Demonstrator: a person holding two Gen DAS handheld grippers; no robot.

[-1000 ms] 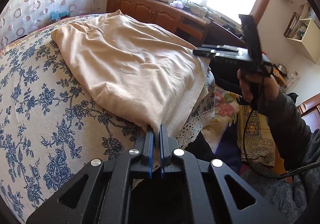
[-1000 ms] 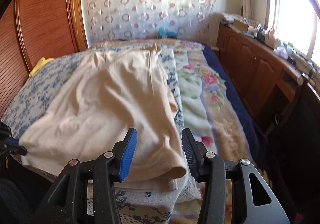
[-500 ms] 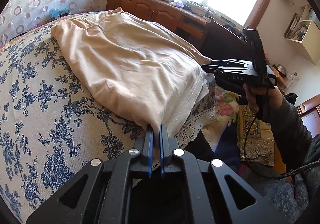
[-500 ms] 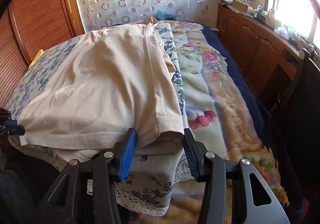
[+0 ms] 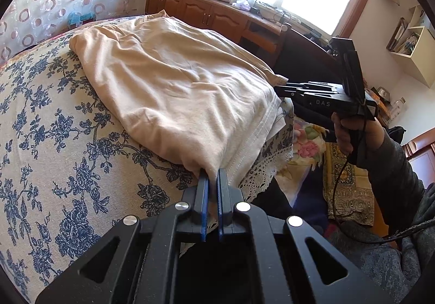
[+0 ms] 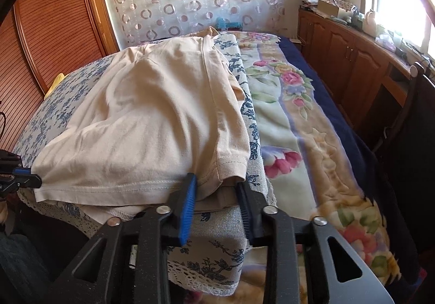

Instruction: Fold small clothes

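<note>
two tools are on the beige garment (image 5: 174, 97), which lies spread over the blue-flowered cover (image 5: 46, 146) on the bed, its near hem at the bed's edge. left tool (image 5: 213, 177) is pressed together, pinching the near left corner of the hem. right tool (image 6: 217, 189) straddles the near right corner, jaws just been closing, cloth bunched between the blue pads (image 6: 188, 206) but a gap still shows. a hand (image 5: 350, 132) grips that tool's handle.
</note>
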